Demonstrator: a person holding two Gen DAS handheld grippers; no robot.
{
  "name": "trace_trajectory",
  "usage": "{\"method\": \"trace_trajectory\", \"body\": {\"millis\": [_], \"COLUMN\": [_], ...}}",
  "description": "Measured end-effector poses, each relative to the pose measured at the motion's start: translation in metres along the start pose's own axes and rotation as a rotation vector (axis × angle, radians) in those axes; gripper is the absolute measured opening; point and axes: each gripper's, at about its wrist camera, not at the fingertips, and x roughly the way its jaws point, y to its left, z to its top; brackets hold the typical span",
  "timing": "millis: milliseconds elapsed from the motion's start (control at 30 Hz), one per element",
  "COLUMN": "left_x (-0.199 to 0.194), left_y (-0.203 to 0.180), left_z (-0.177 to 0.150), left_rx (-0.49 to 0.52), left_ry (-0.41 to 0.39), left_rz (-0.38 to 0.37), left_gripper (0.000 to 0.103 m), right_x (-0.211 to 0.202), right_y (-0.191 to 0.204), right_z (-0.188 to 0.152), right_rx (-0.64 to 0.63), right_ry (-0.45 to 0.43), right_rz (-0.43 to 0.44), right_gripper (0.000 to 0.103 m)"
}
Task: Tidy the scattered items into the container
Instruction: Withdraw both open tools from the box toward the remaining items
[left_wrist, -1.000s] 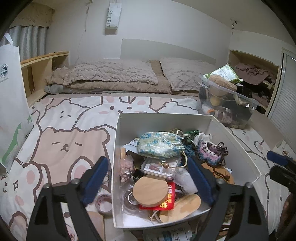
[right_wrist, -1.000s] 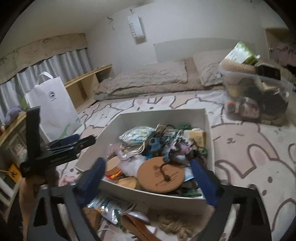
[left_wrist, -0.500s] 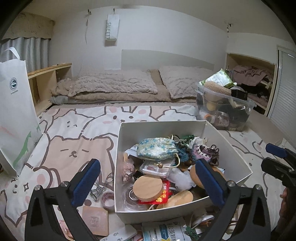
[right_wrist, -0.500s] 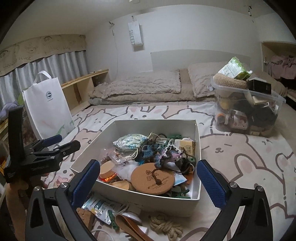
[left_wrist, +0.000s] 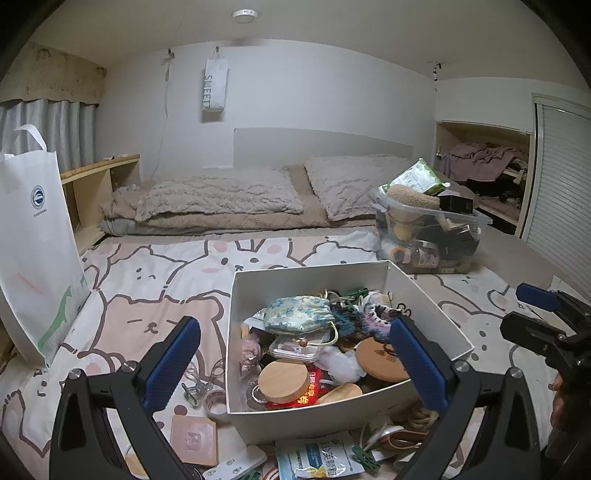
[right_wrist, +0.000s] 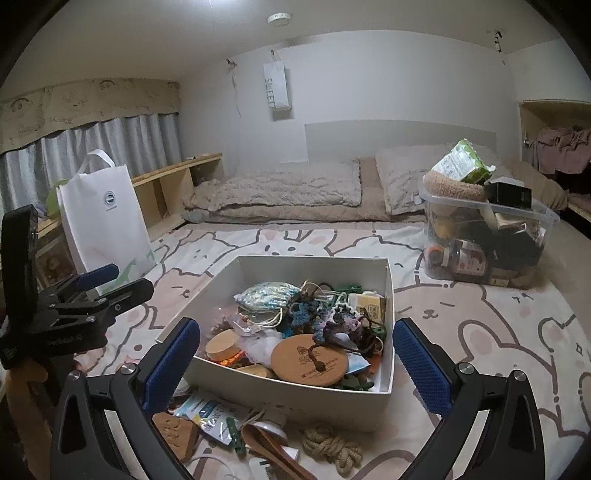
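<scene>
Jaws of the left gripper have just been opening and stand wide with nothing between them; the right gripper is spread wide and empty too. The white box sits on the bed, heaped with items; rope, packet and tape roll lie around its near side.

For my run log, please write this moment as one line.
left claw: open, empty | right claw: open, empty | white box: part filled | rope: outside box

A filled white box is seen beyond the wide-open, empty right claw; a coiled rope lies below it.
</scene>
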Motion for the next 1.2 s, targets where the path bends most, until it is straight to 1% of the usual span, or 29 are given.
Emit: {"method": "trace_trajectory", "body": {"millis": [233, 433, 567, 667, 800, 933, 1133, 1200], "left_x": [-0.017, -0.028, -0.034, -0.037, -0.035, -0.028, -0.018, -0.015], "left_y": [-0.005, -0.007, -0.002, 0.001, 0.004, 0.004, 0.004, 0.003], "left_z": [-0.005, -0.017, -0.029, -0.040, -0.057, -0.079, -0.112, -0.119], "left_rx": [-0.004, 0.000, -0.013, -0.022, -0.033, -0.038, -0.043, -0.041], "left_ry": [-0.021, -0.023, -0.016, -0.015, 0.015, 0.061, 0.145, 0.166], "left_rz": [-0.002, -0.002, 0.017, 0.049, 0.056, 0.059, 0.041, 0.029], "left_gripper": [0.103, 0.103, 0.103, 0.103, 0.103, 0.103, 0.103, 0.103], "right_x": [-0.026, -0.039, -0.041, -0.041, -0.038, -0.036, -0.031, -0.029], "right_y": [0.009, 0.016, 0.016, 0.016, 0.014, 0.015, 0.015, 0.015], "right_z": [-0.005, -0.016, -0.029, -0.041, -0.056, -0.072, -0.097, -0.106], "right_rx": [-0.028, -0.061, -0.066, -0.057, -0.037, -0.036, -0.015, -0.005], "right_ry": [-0.062, -0.089, -0.079, -0.072, -0.056, -0.035, 0.017, 0.037], "right_rz": [-0.006, 0.001, 0.003, 0.007, 0.023, 0.013, 0.028, 0.030], "right_gripper": [0.103, 0.103, 0.103, 0.103, 0.103, 0.103, 0.103, 0.103]}}
